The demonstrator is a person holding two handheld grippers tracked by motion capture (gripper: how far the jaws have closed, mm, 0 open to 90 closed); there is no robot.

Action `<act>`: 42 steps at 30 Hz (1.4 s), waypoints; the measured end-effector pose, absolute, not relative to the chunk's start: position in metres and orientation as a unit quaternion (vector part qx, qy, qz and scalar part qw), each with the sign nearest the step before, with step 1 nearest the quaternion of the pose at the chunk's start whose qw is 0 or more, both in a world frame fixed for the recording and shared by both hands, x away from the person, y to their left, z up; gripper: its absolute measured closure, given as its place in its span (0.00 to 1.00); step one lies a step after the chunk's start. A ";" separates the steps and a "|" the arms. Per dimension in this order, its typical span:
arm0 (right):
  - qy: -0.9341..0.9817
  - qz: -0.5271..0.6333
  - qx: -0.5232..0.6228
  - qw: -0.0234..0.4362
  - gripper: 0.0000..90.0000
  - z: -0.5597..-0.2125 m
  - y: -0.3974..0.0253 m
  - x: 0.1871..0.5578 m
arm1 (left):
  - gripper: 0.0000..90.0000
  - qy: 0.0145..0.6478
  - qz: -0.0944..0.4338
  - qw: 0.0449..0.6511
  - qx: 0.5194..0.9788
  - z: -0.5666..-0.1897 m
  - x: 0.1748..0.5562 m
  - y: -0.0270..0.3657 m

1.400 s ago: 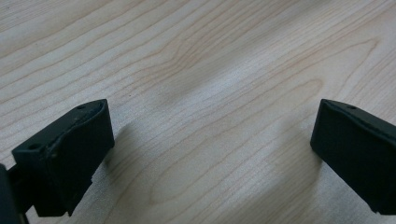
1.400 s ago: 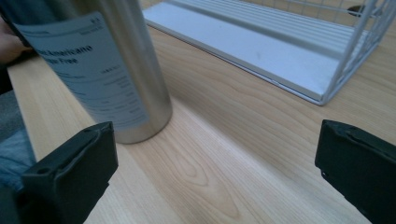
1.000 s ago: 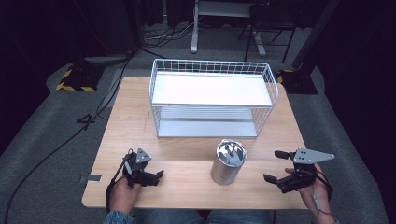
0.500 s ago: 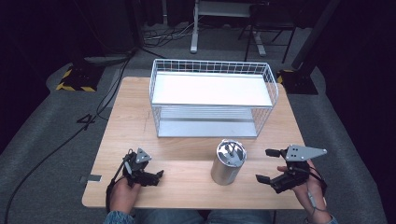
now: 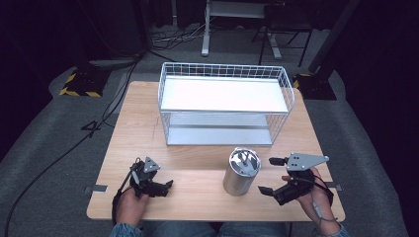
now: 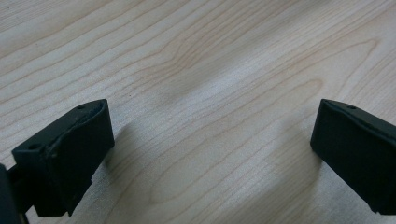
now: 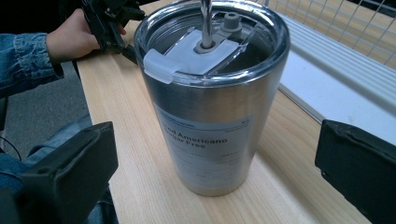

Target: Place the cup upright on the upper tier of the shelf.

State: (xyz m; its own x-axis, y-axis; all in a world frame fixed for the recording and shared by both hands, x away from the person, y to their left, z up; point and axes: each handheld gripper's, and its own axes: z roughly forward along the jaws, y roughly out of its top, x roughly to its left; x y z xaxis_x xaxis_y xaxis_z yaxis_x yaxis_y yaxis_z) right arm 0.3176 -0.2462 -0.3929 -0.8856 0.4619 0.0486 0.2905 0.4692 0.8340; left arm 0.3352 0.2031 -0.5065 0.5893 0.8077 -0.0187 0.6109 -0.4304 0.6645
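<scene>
A stainless steel tumbler (image 5: 241, 172) with a clear lid and a metal straw stands upright on the wooden table (image 5: 197, 148), in front of the wire basket. In the right gripper view the tumbler (image 7: 212, 98) stands close ahead, between the two wide-apart jaws but not touched. My right gripper (image 5: 271, 175) is open just right of the tumbler, pointing left at it. My left gripper (image 5: 165, 185) rests low on the table at the front left, open, with only bare wood (image 6: 210, 93) between its jaws.
A white wire basket (image 5: 225, 102) with a white shelf on top stands at the back middle of the table, right behind the tumbler. The table's front edge lies close to both hands. Dark floor, cables and stands surround the table.
My right gripper has moved left and slightly forward, closing in on the tumbler's right side. The left gripper and the tumbler have stayed put.
</scene>
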 end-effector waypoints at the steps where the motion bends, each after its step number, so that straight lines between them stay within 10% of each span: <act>1: 0.853 0.463 0.224 0.090 0.00 -0.394 -0.244 0.318 | 0.00 0.425 0.154 0.320 0.832 -0.506 0.335 0.203; 42: 0.840 0.482 0.224 0.109 0.00 -0.425 -0.189 0.345 | 0.00 0.428 0.153 0.321 0.831 -0.507 0.335 0.203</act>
State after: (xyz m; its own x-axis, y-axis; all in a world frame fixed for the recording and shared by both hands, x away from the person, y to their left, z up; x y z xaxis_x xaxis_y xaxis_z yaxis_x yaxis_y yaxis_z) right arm 0.3450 -0.1893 -0.4255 -0.8757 0.4818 0.0325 0.2715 0.4356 0.8582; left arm 0.3352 0.2029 -0.5065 0.5873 0.8091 -0.0215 0.6129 -0.4272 0.6647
